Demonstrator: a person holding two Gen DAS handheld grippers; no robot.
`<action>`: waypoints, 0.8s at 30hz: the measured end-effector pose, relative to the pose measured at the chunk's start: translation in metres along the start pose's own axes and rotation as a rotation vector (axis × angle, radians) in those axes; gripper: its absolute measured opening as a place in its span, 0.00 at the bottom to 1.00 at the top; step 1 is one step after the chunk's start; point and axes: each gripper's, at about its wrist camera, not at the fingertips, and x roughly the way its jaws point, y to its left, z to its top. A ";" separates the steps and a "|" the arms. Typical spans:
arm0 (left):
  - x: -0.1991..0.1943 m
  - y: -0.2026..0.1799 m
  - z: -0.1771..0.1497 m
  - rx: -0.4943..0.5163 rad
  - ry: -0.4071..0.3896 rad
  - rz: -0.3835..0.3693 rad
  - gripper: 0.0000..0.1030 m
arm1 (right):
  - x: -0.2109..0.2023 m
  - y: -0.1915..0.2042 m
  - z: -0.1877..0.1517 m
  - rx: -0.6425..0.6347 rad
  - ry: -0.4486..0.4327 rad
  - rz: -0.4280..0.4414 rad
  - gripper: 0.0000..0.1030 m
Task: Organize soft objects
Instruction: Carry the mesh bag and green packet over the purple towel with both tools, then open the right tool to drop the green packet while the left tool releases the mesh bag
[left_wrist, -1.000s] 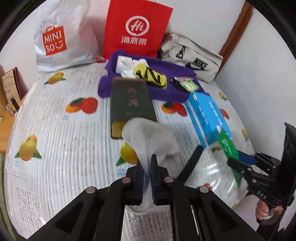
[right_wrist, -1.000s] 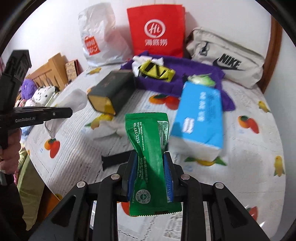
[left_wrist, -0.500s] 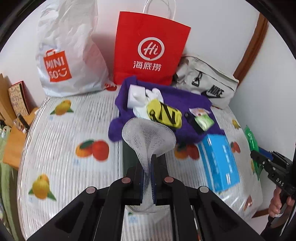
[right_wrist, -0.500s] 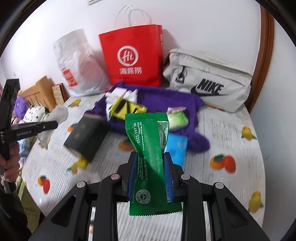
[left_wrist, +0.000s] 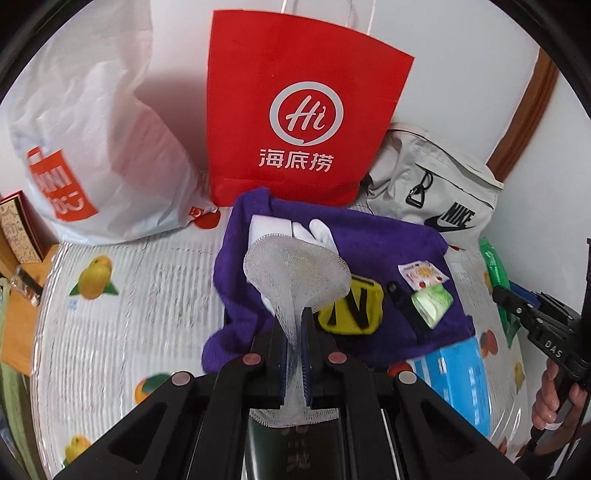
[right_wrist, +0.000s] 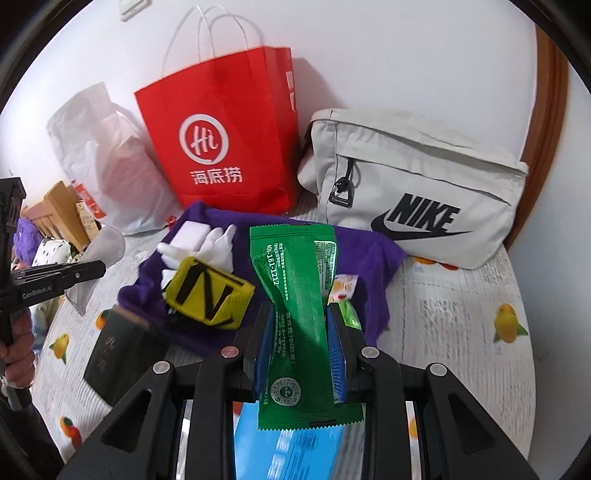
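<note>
Left gripper (left_wrist: 294, 354): jaws clamped on white mesh cloth (left_wrist: 295, 280). Right gripper (right_wrist: 301, 354): clamped on green foil packet (right_wrist: 295, 295). Purple towel pile (left_wrist: 373, 236) at twelve o'clock, probably nearer left.

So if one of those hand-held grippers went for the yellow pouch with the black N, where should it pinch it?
Probably from above, across a short edge of the yellow pouch: it lies flat on the purple cloth, so only its edges offer a pinch.
</note>
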 end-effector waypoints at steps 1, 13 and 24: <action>0.004 0.000 0.003 -0.001 0.002 -0.003 0.07 | 0.005 -0.001 0.002 0.001 0.002 -0.002 0.27; 0.044 0.001 0.024 -0.003 0.039 -0.026 0.07 | 0.076 -0.003 0.023 -0.015 0.111 0.067 0.28; 0.065 -0.016 0.030 0.039 0.056 -0.067 0.07 | 0.118 -0.001 0.011 -0.050 0.250 0.080 0.34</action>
